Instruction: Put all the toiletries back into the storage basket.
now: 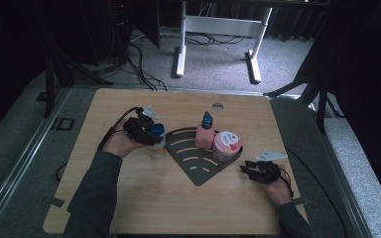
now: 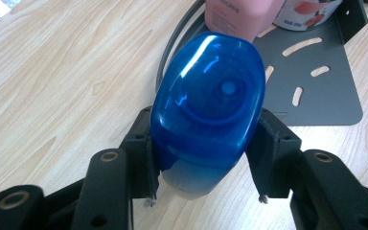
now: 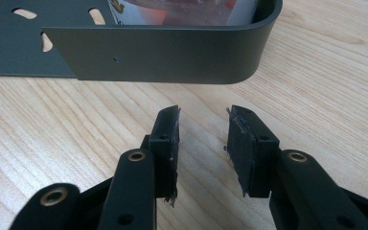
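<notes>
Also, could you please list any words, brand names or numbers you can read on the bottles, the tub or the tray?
None can be read.
Pink bottle: the label shows pale lettering, too blurred to read.
Pink-lidded tub: dark print under a red picture, too small to read.
Blue-capped bottle, between the left gripper's jaws: no print.
Grey tray: no markings.

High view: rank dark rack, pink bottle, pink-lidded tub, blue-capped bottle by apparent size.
1. dark rack, clearly largest.
2. pink bottle.
3. pink-lidded tub, close to the pink bottle; unsure.
4. blue-capped bottle, partly covered by the left hand-held gripper, so its rank is uncertain.
</notes>
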{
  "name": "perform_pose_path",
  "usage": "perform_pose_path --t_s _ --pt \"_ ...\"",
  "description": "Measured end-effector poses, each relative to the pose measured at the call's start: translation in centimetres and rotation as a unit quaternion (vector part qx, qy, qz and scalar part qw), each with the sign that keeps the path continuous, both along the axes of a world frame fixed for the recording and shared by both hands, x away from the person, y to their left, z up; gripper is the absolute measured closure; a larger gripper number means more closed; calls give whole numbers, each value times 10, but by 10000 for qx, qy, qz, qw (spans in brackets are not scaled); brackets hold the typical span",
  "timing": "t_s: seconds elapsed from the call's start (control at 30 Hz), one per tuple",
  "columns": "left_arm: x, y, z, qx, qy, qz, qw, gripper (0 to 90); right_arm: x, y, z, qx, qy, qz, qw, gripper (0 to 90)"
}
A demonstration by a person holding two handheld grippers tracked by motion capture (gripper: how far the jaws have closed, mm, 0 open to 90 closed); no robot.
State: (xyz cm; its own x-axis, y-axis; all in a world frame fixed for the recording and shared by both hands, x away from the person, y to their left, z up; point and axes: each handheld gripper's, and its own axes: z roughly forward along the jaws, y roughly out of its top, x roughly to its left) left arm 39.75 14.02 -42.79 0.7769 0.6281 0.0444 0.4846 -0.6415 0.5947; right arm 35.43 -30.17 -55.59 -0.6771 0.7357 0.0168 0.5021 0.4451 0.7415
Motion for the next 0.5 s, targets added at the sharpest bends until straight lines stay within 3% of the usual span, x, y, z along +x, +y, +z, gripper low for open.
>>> perform_pose_path --t_s 0.5 --pt "8 -8 -3 210 58 -111 9997 501 0 0 0 8 3 8 10000 638"
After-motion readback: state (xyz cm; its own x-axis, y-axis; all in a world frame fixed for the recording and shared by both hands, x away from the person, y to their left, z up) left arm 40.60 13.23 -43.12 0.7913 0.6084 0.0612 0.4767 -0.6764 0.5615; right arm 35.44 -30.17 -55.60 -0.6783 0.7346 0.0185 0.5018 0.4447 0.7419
